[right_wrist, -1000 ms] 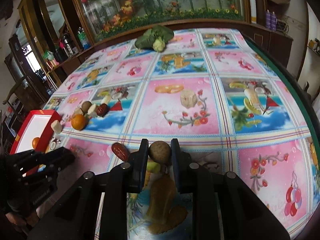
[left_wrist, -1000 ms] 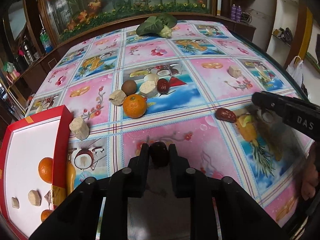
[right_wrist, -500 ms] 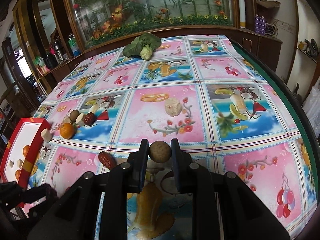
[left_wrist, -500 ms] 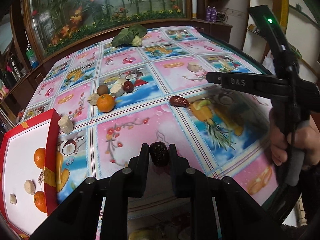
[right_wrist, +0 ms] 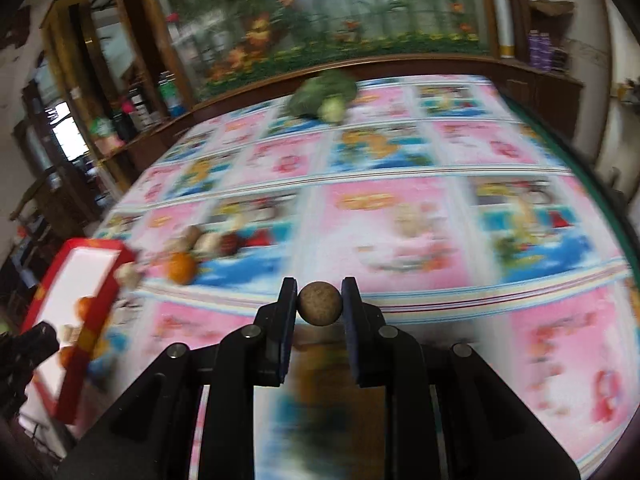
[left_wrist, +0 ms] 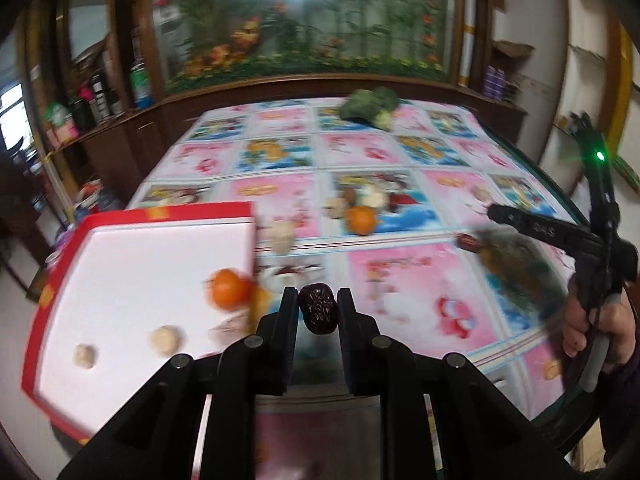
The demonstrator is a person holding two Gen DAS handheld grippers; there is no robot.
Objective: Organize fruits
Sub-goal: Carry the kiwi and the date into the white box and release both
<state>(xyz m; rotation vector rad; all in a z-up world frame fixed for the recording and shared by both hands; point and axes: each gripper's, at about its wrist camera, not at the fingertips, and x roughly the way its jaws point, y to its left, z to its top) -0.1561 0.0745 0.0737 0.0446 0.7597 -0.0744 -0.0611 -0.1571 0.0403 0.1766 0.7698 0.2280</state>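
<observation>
Two fruits in carry right now: left gripper has its fingers pinching a dark wrinkled date, right gripper has its fingers pinching a round brown fruit. Both frames are motion-blurred, so detail is soft. Step looks like transport to the red tray, which fills the left of the left wrist frame; it holds an orange and two pale lumps on its white floor. The date sits just right of the tray's near corner in frame, above the bench, not over the tray floor as far as I can tell. From the right wrist the tray is at lower left, well apart from the brown fruit. A cluster of loose fruit, with another orange, is at frame centre on the bench, plus one date at right near the right gripper's tip. Next move, my read: swing left gripper over the white floor, lower, spread fingers in a free spot clear of the orange; the date may roll. Right gripper follows after, keeping out of the left one's path.
</observation>
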